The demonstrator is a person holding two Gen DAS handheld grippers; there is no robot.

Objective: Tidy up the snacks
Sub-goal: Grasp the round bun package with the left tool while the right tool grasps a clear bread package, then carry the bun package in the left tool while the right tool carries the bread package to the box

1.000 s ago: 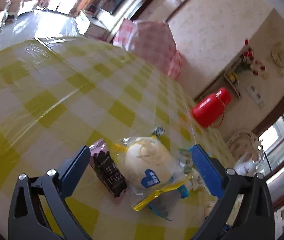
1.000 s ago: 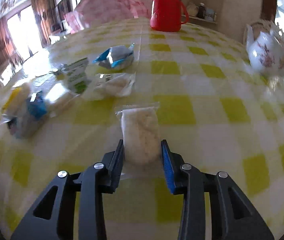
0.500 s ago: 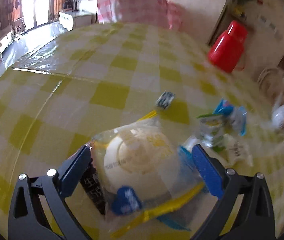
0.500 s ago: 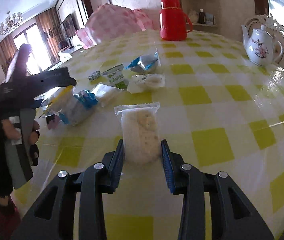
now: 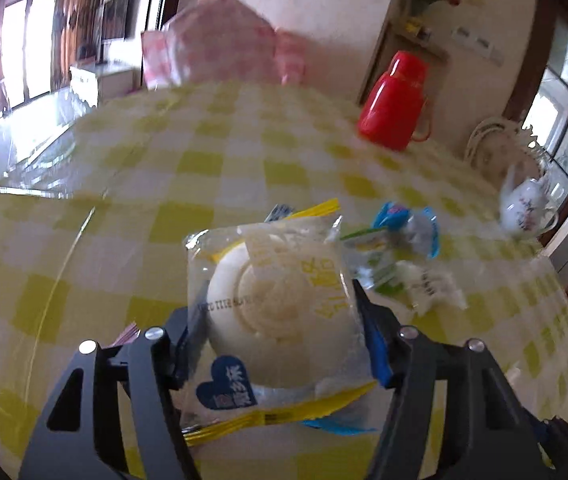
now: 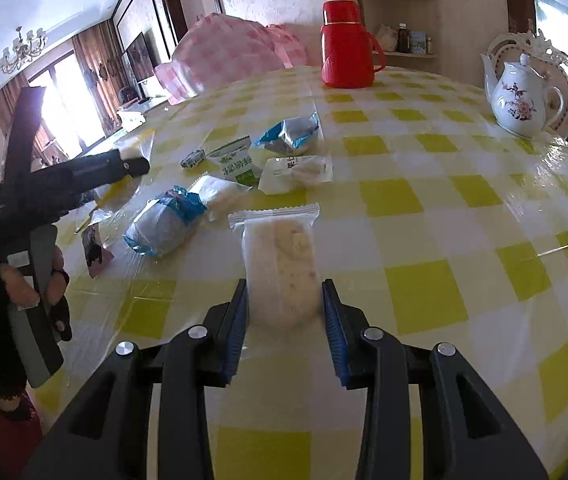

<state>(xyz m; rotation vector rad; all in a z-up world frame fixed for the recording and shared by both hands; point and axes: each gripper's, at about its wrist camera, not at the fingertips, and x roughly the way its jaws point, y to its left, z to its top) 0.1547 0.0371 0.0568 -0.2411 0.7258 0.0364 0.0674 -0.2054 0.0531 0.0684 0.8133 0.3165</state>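
Observation:
My left gripper is shut on a round white bun in a clear wrapper with yellow edges and holds it above the table. In the right wrist view this gripper shows at the left with the bun packet. My right gripper is shut on a clear packet with a pale cake over the yellow checked tablecloth. Several loose snacks lie ahead: a blue-wrapped one, a green-and-white packet, a white packet.
A red thermos stands at the far side, a white teapot at the right. A pink checked food cover sits at the back. A small dark packet lies near the left hand.
My left gripper has closed on the bun packet and lifted it off the table. My right gripper holds the cake packet as before and has risen slightly.

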